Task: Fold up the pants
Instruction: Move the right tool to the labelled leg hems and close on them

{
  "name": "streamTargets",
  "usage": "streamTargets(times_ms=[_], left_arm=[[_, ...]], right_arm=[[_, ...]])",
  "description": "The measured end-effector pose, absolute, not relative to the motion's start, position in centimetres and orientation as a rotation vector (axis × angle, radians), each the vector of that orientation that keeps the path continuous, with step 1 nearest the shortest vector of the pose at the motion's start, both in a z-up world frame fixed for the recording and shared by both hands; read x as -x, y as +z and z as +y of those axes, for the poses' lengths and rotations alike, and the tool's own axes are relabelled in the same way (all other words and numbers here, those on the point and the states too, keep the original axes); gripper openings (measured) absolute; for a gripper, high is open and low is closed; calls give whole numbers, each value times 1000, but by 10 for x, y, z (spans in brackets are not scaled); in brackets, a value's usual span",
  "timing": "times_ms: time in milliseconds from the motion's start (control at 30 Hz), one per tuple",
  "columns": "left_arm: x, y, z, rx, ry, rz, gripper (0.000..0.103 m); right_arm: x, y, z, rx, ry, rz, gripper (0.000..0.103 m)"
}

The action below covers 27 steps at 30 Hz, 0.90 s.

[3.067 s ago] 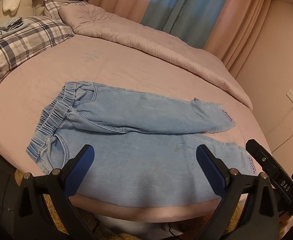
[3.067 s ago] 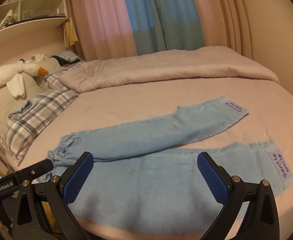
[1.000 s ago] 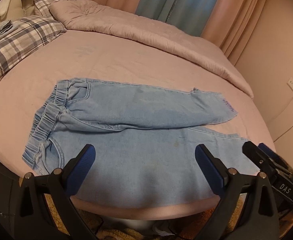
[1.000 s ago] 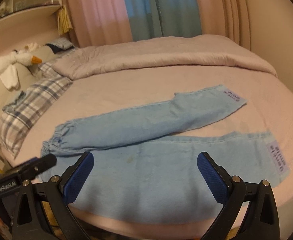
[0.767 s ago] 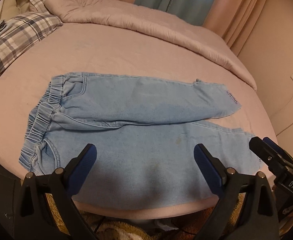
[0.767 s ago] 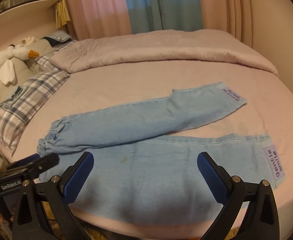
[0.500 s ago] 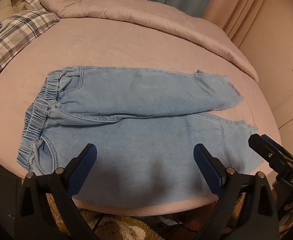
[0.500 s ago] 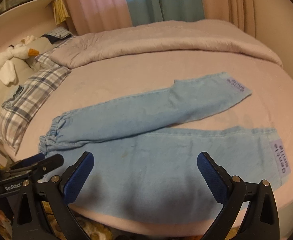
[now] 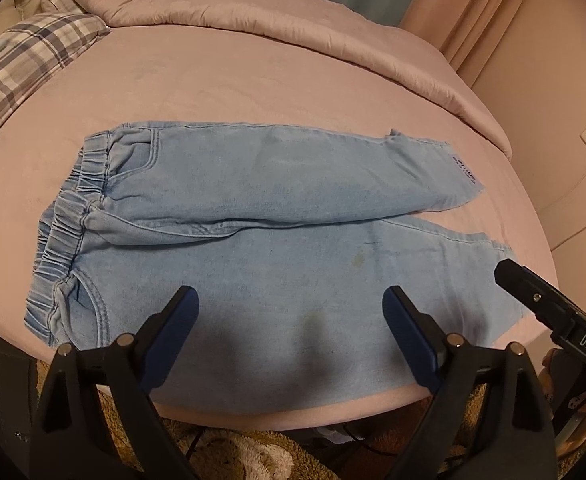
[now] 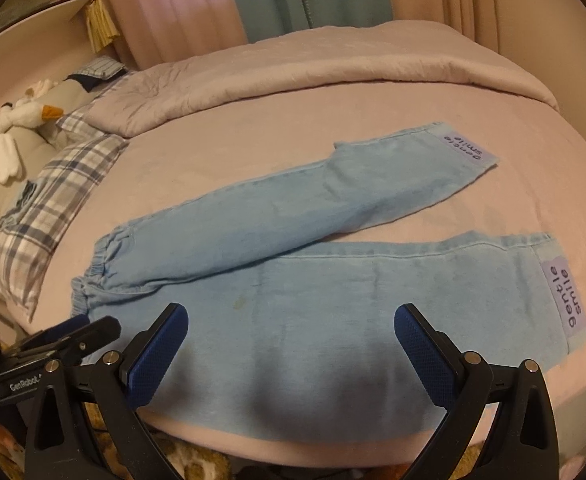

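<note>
On the bed [image 9: 221, 76]: light-blue pants [image 9: 253, 216] spread flat near the front edge, both tongs above them.

Waistband lies to the left, the two leg ends with "gentle smile" labels [image 10: 565, 300] to the right; the far leg is angled slightly away from the near one. Left tongs [image 9: 291, 320] stand apart over the near leg, their jaws having just been closing a little, nothing between them. Right tongs [image 10: 291, 340] stand wide apart over the same leg, holding nothing. Plaid pillow [image 10: 53, 196] and a rolled pink quilt [image 9: 277, 28] lie behind the pants.
</note>
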State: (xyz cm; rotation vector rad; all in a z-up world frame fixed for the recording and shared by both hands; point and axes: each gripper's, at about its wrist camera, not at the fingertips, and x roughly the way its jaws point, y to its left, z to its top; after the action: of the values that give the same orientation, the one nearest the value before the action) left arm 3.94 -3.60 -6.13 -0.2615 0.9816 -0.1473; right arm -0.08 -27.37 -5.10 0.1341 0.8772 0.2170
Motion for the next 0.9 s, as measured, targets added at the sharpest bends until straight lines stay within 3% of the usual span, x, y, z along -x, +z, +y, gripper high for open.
streamTargets(times_ms=[400,900], left_arm=[[-39,-63,-11,311,-110,973,90],[-27,-109,107,414,282,1056,84]], right_arm=[[-4,-57,-276,-136,197,902,102],[-9,-79,-325,-208,49,952,96]])
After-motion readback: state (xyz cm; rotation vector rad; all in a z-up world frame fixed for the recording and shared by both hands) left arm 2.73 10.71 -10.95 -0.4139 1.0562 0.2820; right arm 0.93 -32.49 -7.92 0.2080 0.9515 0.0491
